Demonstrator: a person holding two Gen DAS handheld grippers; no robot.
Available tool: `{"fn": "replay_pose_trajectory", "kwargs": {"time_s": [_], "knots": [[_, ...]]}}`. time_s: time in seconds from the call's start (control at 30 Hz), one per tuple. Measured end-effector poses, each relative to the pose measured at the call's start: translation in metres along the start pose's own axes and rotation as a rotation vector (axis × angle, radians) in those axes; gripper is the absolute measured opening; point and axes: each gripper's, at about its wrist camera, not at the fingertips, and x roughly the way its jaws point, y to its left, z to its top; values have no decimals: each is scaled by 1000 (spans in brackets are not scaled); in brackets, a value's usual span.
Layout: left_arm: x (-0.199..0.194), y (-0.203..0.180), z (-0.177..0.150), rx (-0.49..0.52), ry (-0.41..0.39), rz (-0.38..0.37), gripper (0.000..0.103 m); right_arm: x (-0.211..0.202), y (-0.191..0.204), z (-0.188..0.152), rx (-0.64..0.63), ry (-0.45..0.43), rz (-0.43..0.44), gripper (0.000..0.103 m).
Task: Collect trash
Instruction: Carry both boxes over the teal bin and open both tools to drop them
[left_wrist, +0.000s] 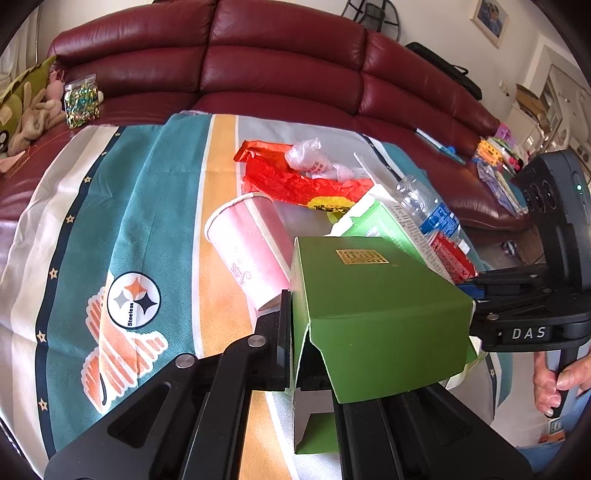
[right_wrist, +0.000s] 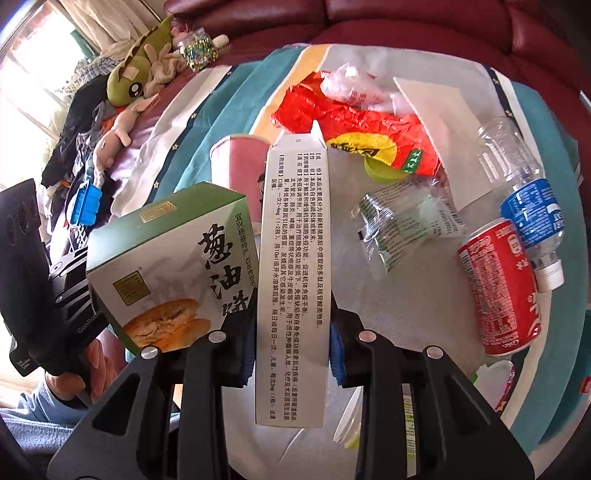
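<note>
A green box with a small gold emblem is seen between the black fingers of the left claw. Beyond it, a pink paper cup and red wrapper are shown on a teal, orange and white striped cloth, edged with small stars. A white carton printed in black text is clamped in the right claw; to its right, a red can.

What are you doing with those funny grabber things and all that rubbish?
A person is picking up trash off a cloth-covered table in front of a dark red leather sofa. The left gripper is shut on a flap of a green cardboard biscuit box. The right gripper is shut on a tall, narrow white carton with printed text. Left on the cloth are a pink paper cup, a red plastic bag, a red drink can and a clear plastic bottle.
</note>
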Motion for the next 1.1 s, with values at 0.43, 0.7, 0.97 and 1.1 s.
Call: {"fn": "replay_pose_trajectory", "kwargs": {"time_s": [0.43,0.7,0.97,1.1], "knots": [[-45,-74,33,102,-98,-57,2,-101,-43,-30,118,-232,-5,30],[-25,-184,43,232,-66,-182,2,-185,-150,-92,326,-395,-158,30],[30,-319,41,394,6,-278,2,-213,-264,-167,549,-424,-321,30],[62,-369,38,441,46,-308,2,-204,-310,-188,629,-383,-359,30]]}}
